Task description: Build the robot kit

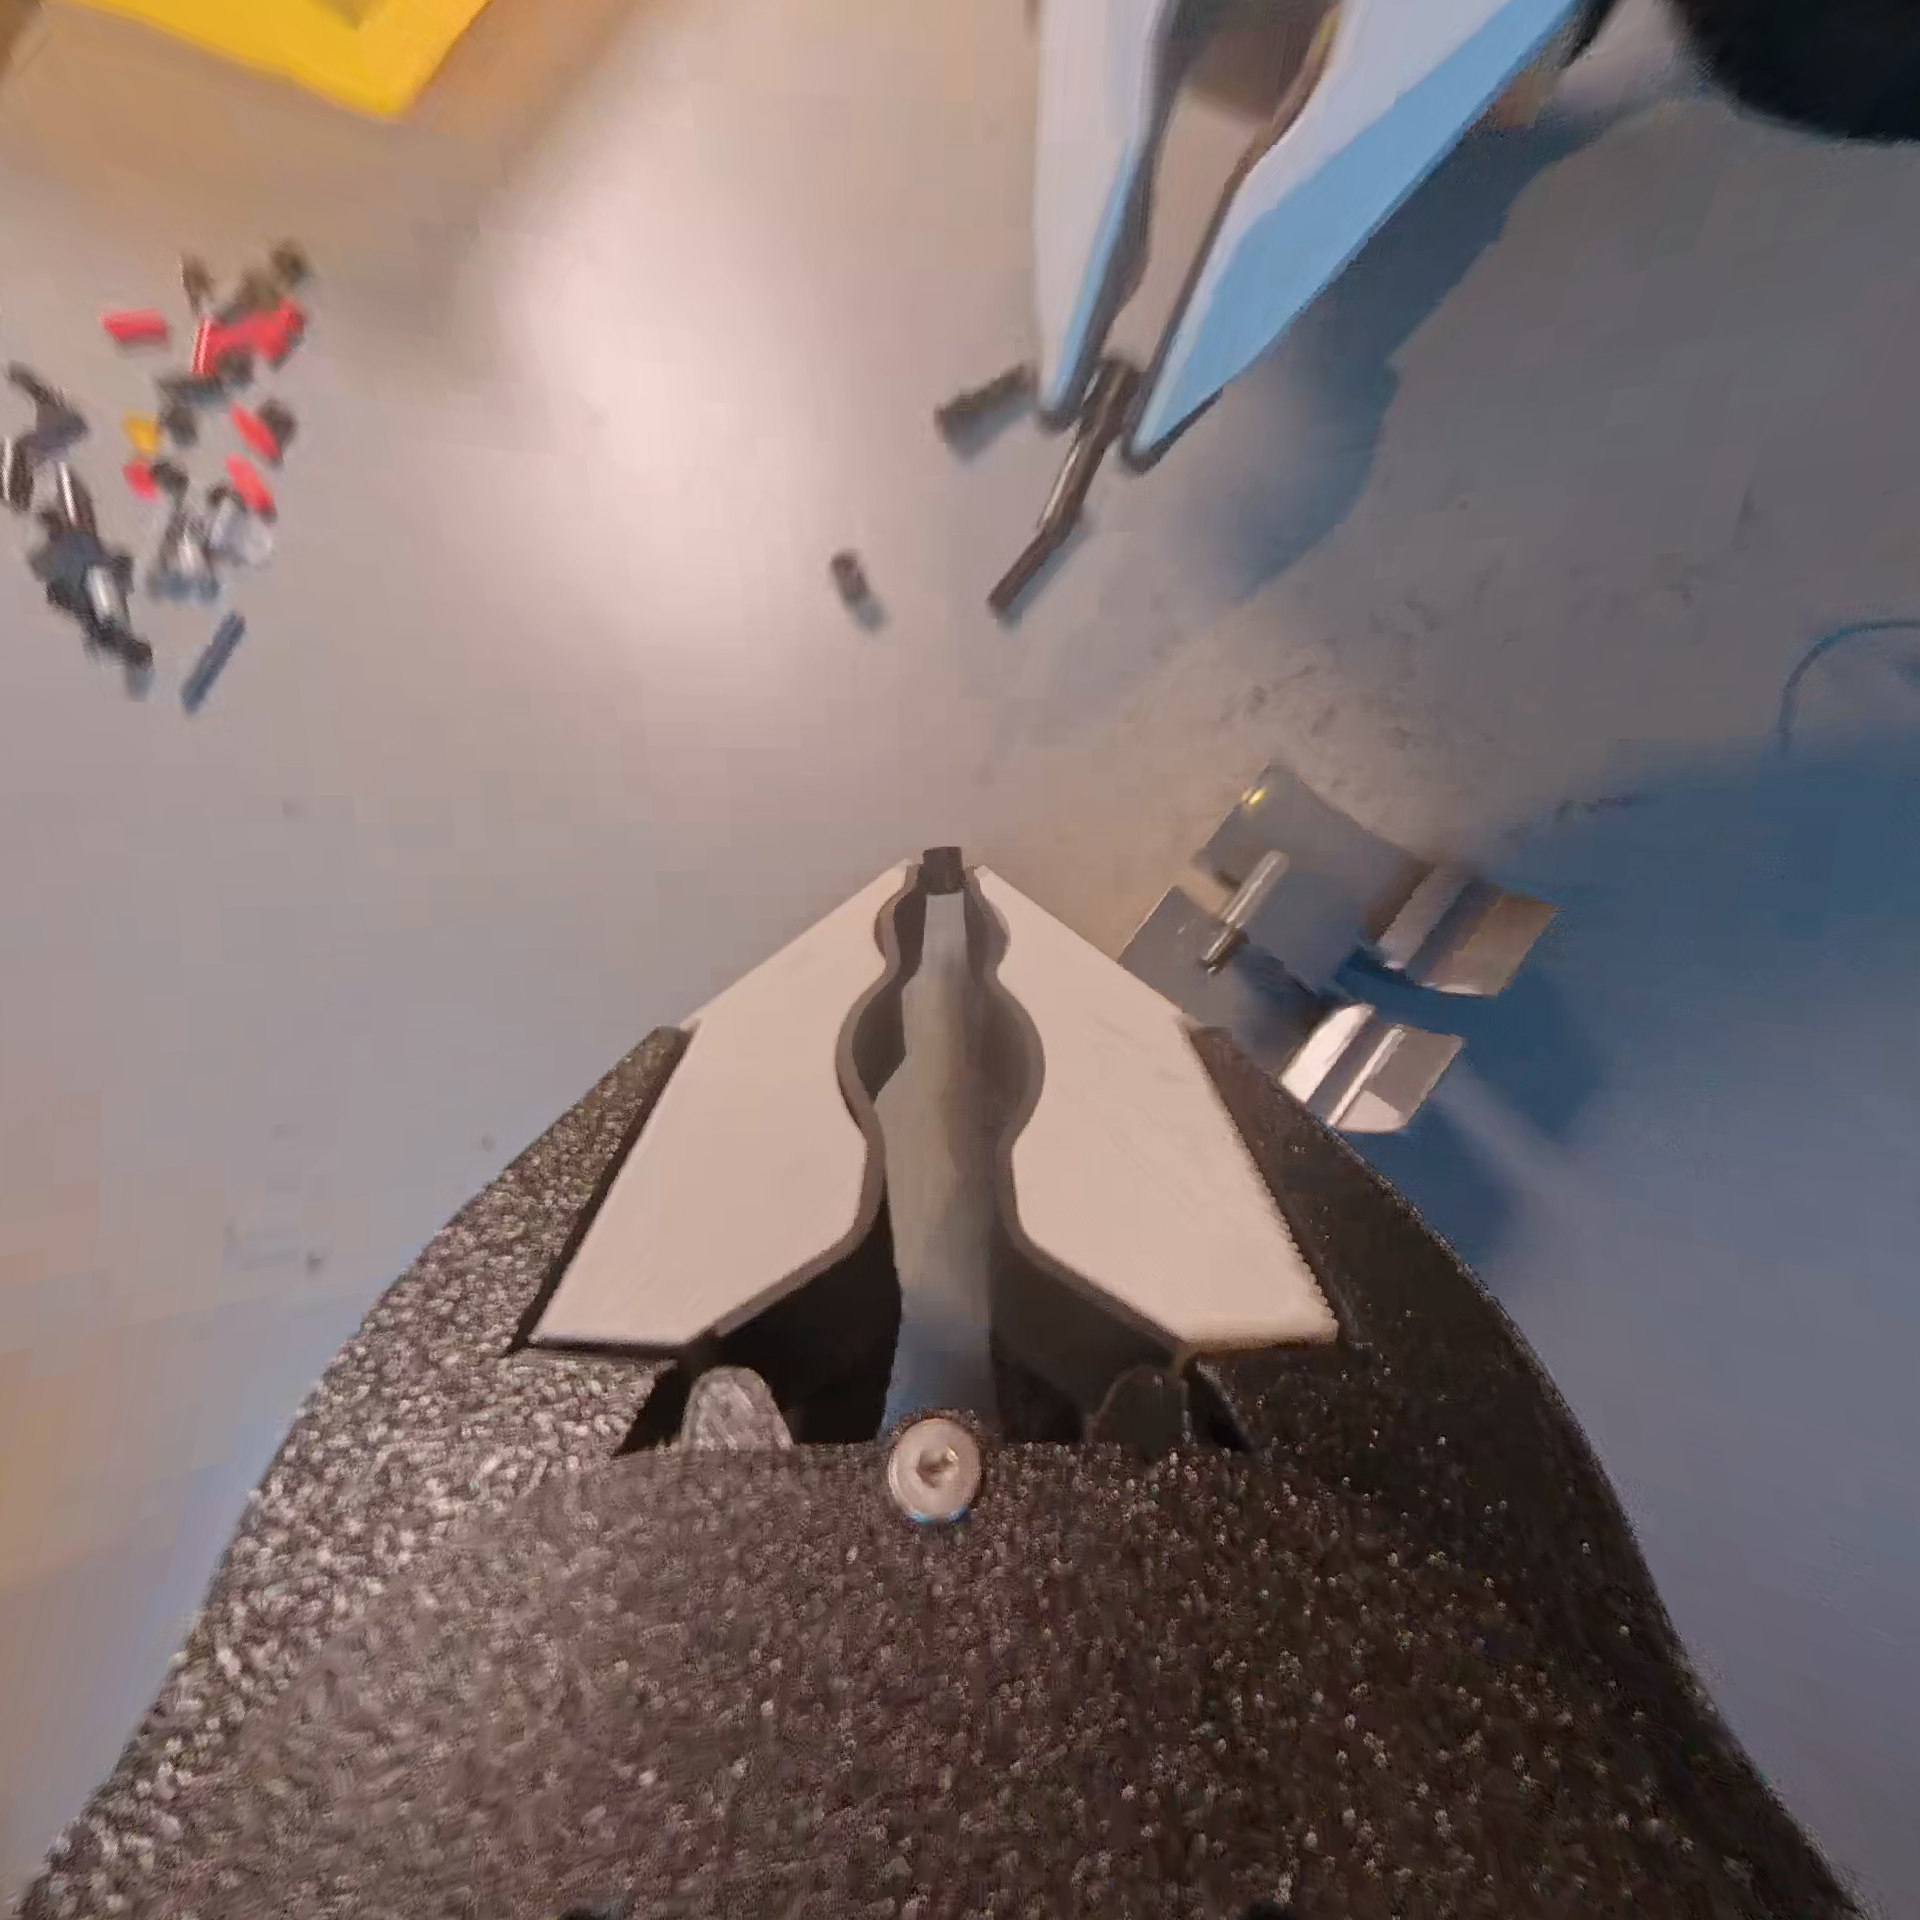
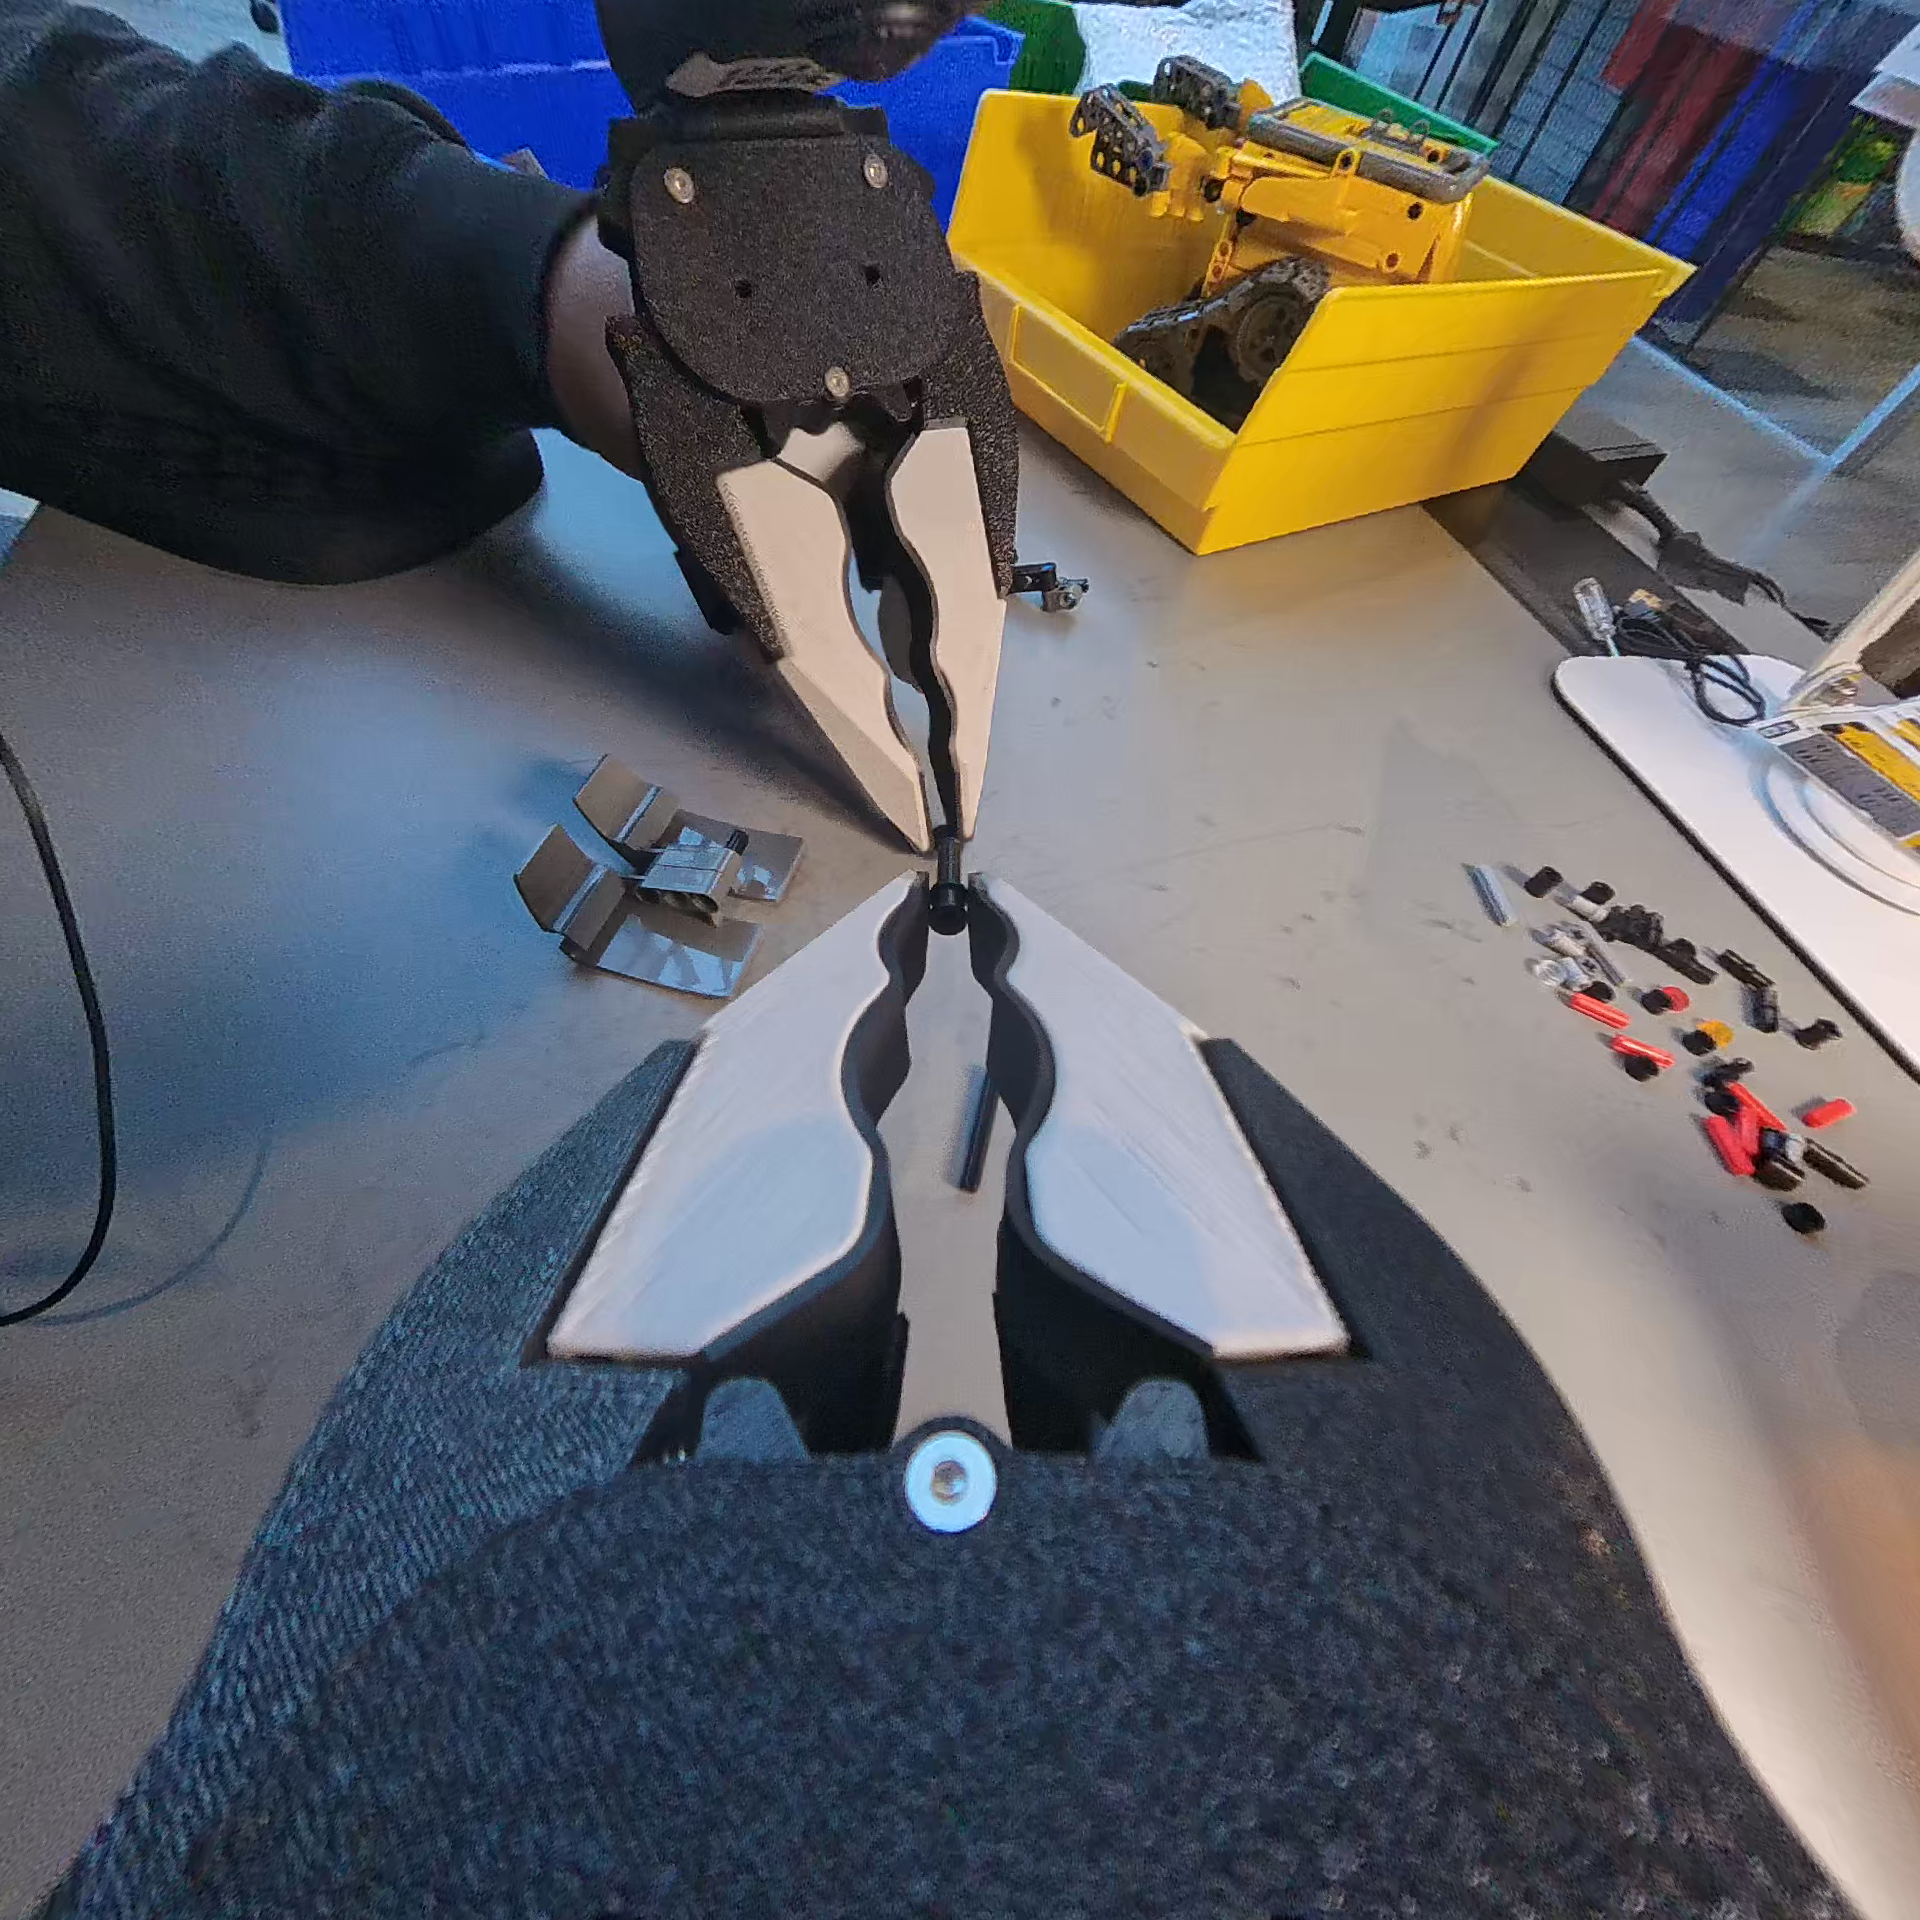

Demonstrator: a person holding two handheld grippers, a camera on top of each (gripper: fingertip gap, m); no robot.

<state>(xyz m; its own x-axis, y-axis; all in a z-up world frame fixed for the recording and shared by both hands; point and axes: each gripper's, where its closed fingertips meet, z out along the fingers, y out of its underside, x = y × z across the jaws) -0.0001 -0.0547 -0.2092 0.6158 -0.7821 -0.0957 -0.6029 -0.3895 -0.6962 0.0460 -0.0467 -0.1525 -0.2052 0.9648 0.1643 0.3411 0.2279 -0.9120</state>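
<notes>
My left gripper (image 1: 943, 883) is shut on a small black pin (image 1: 943, 864) that sticks out of its fingertips. In the right wrist view it (image 2: 948, 831) points down at the grey table (image 2: 1247, 831), held by a hand in a dark sleeve (image 2: 208, 312). My right gripper (image 2: 945, 896) is shut on a black rod-like piece (image 2: 945, 909), whose shaft (image 2: 977, 1127) shows between the fingers. In the left wrist view this gripper (image 1: 1101, 416) appears blurred at the top with the rod (image 1: 1049, 520) hanging from its tips. In the right wrist view the two held pieces look close together, tip to tip.
A yellow bin (image 2: 1351, 416) with a yellow tracked toy vehicle (image 2: 1299, 208) stands at the back right. Small red and black parts (image 2: 1704, 1039) are scattered on the right. Folded metal clips (image 2: 655, 894) lie left of the tips. A black cable (image 2: 94, 1039) runs at far left and a white base (image 2: 1683, 748) at far right. The grippers' ends are close to 7 centimeters from one another. The white base (image 2: 1683, 748) is about 35 centimeters from both grippers' fingertips.
</notes>
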